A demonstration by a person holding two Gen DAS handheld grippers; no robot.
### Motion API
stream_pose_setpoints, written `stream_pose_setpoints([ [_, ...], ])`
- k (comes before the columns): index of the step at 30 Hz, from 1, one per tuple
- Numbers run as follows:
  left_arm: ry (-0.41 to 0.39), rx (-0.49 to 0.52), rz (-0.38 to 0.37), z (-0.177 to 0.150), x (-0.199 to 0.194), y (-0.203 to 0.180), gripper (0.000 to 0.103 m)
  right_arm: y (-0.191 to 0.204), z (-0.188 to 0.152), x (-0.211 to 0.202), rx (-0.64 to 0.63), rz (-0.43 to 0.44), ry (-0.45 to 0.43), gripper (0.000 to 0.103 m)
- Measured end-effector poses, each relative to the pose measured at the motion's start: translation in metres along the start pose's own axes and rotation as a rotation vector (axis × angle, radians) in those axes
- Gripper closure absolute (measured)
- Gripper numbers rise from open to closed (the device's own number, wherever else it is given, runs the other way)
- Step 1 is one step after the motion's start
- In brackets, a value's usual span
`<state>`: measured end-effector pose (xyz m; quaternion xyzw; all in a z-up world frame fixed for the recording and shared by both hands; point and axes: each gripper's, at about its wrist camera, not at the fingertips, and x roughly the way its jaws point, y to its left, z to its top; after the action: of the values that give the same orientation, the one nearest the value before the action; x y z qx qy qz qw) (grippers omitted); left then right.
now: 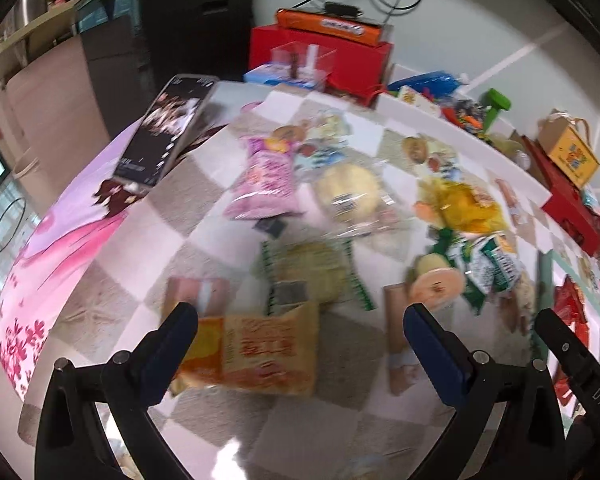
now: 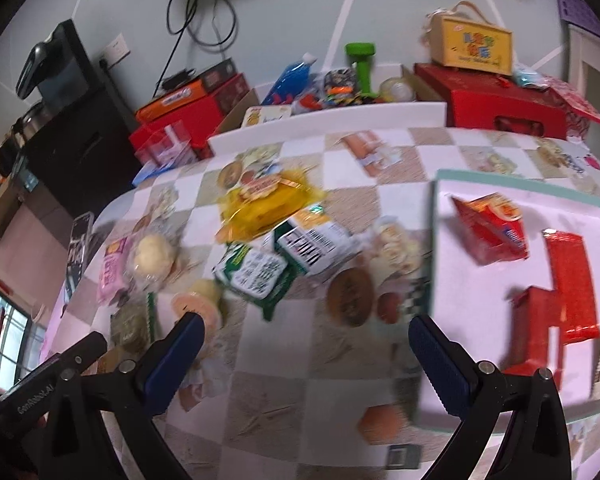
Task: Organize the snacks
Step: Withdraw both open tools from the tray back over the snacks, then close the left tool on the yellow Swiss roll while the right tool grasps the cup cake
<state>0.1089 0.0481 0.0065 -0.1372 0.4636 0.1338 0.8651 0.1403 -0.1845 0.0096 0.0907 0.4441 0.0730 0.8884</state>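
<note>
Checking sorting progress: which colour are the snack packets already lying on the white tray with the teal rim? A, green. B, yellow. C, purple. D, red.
D: the packets lying on the tray are all red; the green, pink and yellow ones sit on the checkered cloth.
</note>
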Motion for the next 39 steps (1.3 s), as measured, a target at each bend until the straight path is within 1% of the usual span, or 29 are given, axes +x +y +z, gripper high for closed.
stream_pose_setpoints([
  [5, 0.026, -0.031, 0.038, -0.009, 0.005, 0.019, 0.001, 0.014, -0.007, 0.014, -0.011, 0.031, 0.039, 0.000],
  [10, 0.062, -0.067, 0.044, -0.017, 0.015, 0.034, 0.001, 0.033, -0.009, 0.027, -0.033, 0.070, 0.047, 0.000],
  [13, 0.080, -0.086, 0.033, -0.021, 0.021, 0.039, 0.001, 0.043, -0.011, 0.034, -0.065, 0.065, 0.049, 0.000],
  [20, 0.113, -0.133, 0.000, -0.024, 0.033, 0.046, 0.001, 0.055, -0.009, 0.044, -0.095, 0.061, 0.045, 0.000],
  [26, 0.128, -0.135, -0.007, -0.023, 0.041, 0.046, 0.001, 0.068, -0.009, 0.056, -0.119, 0.067, 0.051, 0.007],
  [28, 0.125, -0.133, -0.007, -0.023, 0.041, 0.047, 0.002, 0.071, -0.010, 0.062, -0.122, 0.072, 0.059, 0.012],
  [29, 0.123, -0.133, -0.007, -0.023, 0.041, 0.048, 0.002, 0.073, -0.010, 0.064, -0.124, 0.073, 0.062, 0.013],
  [32, 0.120, -0.128, -0.007, -0.020, 0.044, 0.048, 0.002, 0.077, -0.009, 0.068, -0.133, 0.064, 0.056, 0.013],
  [37, 0.117, -0.122, -0.013, -0.019, 0.045, 0.048, 0.003, 0.079, -0.006, 0.072, -0.128, 0.045, 0.049, 0.024],
  [39, 0.115, -0.122, -0.020, -0.018, 0.045, 0.047, 0.006, 0.081, -0.006, 0.073, -0.136, 0.034, 0.057, 0.025],
])
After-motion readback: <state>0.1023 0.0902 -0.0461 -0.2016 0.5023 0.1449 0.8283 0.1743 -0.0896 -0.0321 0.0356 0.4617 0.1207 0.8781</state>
